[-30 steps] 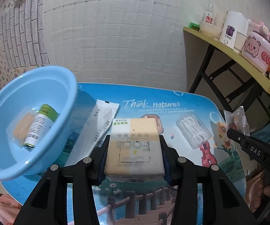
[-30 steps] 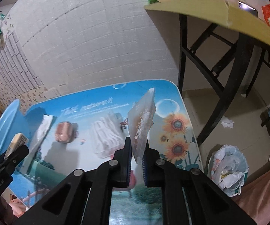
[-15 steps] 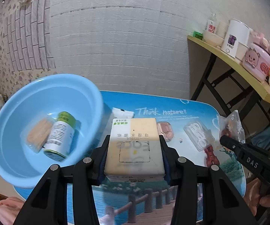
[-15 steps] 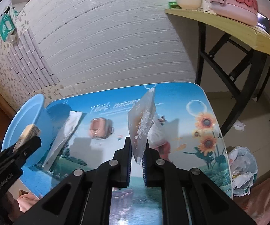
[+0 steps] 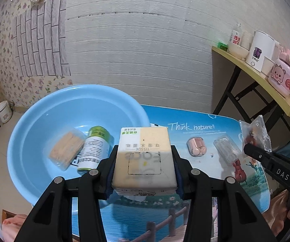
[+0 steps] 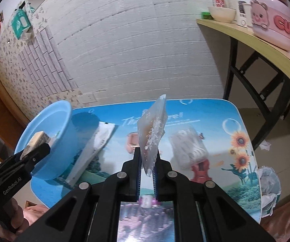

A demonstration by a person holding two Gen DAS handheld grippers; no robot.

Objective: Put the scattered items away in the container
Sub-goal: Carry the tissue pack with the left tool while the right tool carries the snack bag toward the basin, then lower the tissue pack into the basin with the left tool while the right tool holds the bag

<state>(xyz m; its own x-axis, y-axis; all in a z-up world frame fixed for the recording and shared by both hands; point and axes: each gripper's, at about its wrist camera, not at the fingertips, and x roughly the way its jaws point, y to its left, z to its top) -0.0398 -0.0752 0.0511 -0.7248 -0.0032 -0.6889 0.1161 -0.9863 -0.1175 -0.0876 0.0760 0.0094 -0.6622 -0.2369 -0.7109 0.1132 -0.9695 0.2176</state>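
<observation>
Bright even light, fisheye-curved edges, slight blur.

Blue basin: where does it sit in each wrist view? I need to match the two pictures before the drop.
Left wrist: blue basin fills the left-centre, just left of the tissue pack held in the left gripper.
Right wrist: blue basin at the left edge, on the table's far-left corner.
Shared landmark: the "Think nature" lettering on the tabletop.

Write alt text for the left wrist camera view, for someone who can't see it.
The left gripper grips a tissue pack just beside a blue basin that holds a bottle and a wrapped snack. To the right, the right gripper holds a clear packet above a printed table with two small packages on it.
</observation>
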